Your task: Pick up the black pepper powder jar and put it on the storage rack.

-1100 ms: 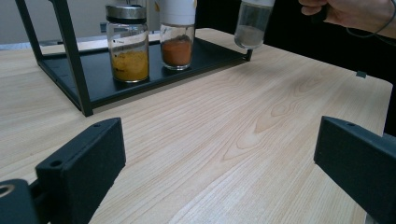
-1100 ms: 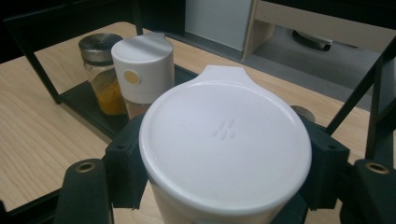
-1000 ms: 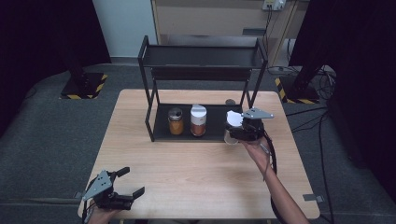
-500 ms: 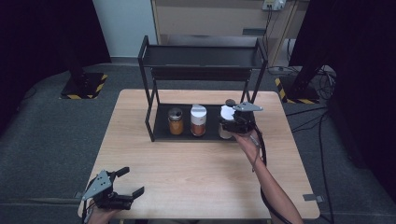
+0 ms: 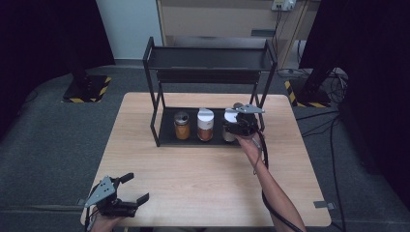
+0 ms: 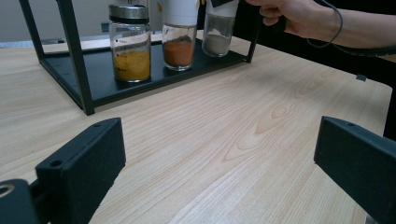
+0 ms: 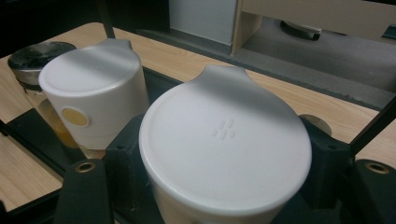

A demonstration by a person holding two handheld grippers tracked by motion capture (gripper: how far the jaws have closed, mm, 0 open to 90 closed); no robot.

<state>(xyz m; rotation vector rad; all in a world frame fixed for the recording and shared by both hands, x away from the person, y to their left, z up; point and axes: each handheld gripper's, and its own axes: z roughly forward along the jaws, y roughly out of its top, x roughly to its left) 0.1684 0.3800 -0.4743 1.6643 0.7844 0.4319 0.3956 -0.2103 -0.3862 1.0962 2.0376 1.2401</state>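
Observation:
A black two-tier rack [image 5: 209, 58] stands at the table's far middle. On its bottom tray [image 6: 93, 77] a metal-lidded jar of yellow spice [image 5: 182, 124] [image 6: 130, 44] stands left of a white-capped jar of orange spice [image 5: 205, 124] [image 6: 180, 37]. Right of them is a white-capped jar of grey powder [image 5: 229, 126] [image 6: 218, 32] [image 7: 224, 140], its base on the tray. My right gripper [image 5: 238, 126] [image 7: 224, 161] is shut on that jar below the cap. My left gripper [image 5: 129, 188] [image 6: 217, 163] hovers open over the table's front left corner with nothing between its jaws.
The rack's upper shelf [image 5: 208, 62] hangs over the jars, and its right posts [image 5: 263, 96] stand close to the right hand [image 6: 299, 18]. A small round object [image 7: 313, 122] lies on the table behind the rack. Bare wood [image 5: 203, 174] stretches between the rack and the front edge.
The right gripper has carried the grey-powder jar leftward from beside the rack's right end onto the bottom tray, next to the orange jar. The left gripper has stayed put.

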